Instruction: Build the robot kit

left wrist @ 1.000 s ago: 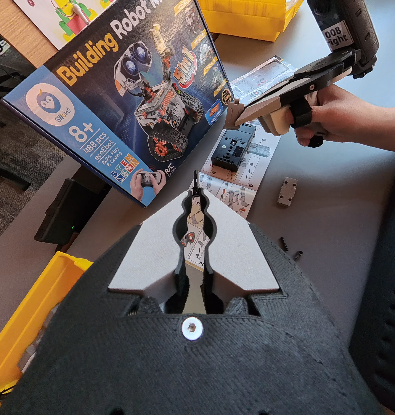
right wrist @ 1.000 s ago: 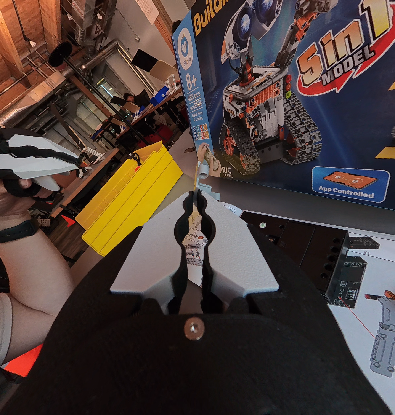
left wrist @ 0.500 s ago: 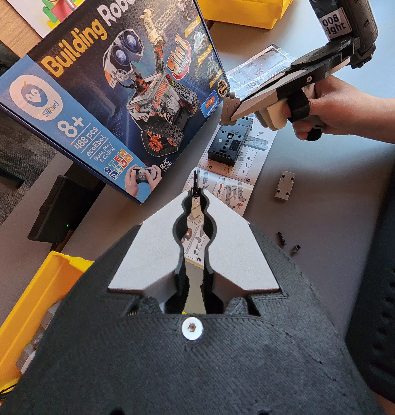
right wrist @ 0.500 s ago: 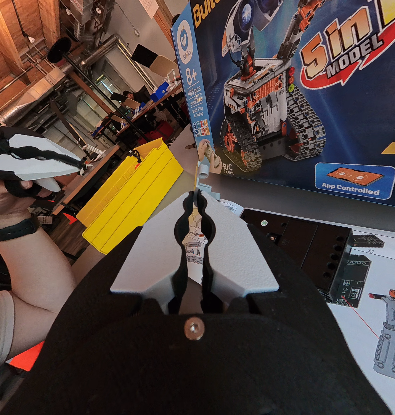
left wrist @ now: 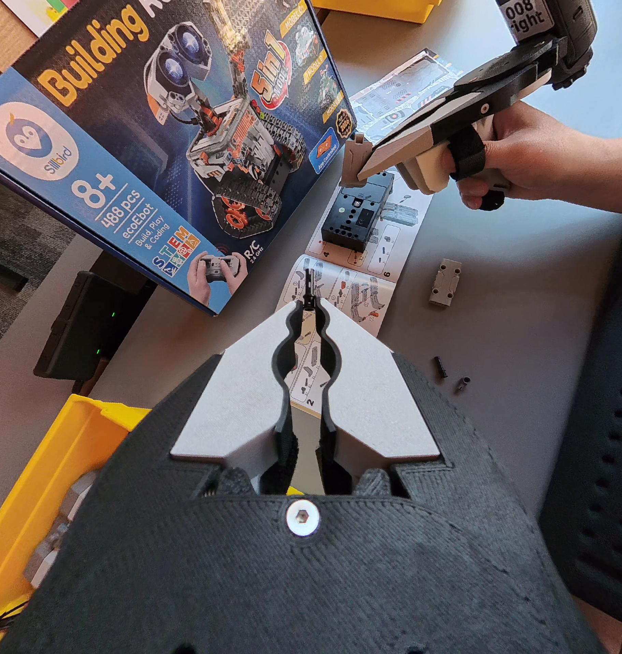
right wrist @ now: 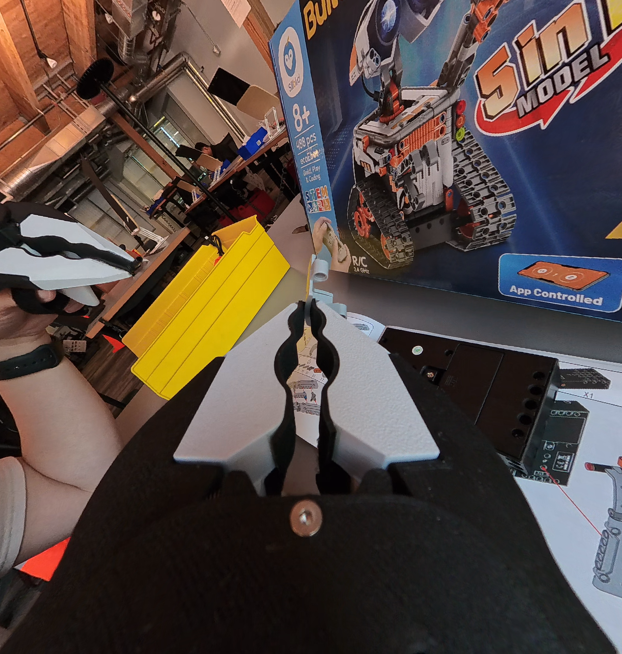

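My left gripper is shut on a small black pin that sticks out past its tips, held above the open instruction booklet. My right gripper is shut on a grey building piece; it also shows in the left wrist view, just above the black battery block that lies on the booklet. The block shows in the right wrist view to the right of the fingers. The left gripper shows far left in that view.
A large blue robot-kit box leans at the back left. A yellow bin sits at the near left, another at the back. A grey plate piece and two small black pins lie on the grey table. My right fingertips sit around 15 cm from my left ones. To reach the black battery block in a straight line is about 8 cm for my right fingers, about 20 cm for my left.
The view from my left gripper has shifted slightly, with the box and booklet sliding a little in frame. Both grippers stay shut on their pieces; the right gripper stays above the black block.
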Available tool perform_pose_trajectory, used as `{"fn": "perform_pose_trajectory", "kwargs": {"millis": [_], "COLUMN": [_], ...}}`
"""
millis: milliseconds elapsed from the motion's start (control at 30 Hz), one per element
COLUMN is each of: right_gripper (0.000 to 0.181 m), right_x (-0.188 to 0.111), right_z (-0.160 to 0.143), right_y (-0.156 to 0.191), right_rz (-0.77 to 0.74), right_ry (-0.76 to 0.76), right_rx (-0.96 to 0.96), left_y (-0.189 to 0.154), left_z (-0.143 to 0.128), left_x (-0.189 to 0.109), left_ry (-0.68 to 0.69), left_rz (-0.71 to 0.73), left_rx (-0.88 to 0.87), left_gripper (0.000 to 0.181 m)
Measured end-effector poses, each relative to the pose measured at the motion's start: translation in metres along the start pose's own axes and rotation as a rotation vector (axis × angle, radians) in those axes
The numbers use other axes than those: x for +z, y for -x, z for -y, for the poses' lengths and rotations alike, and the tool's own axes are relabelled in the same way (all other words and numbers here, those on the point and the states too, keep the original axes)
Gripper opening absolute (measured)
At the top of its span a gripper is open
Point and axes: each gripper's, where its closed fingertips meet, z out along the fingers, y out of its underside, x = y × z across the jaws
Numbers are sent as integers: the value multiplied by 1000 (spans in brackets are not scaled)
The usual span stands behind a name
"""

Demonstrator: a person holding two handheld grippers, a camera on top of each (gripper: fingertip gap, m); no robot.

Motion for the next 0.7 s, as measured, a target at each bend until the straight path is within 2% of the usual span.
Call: {"fn": "perform_pose_trajectory", "kwargs": {"millis": [700], "right_gripper": [2], "right_x": [1], "right_z": [-2], "right_y": [-1], "right_rz": [11], "right_ry": [9], "right_rx": [14], "left_y": [-14], "left_z": [-21], "left_x": [13], "left_ry": [133], "left_rz": [-76], "left_rx": [8], "left_gripper": [6]}}
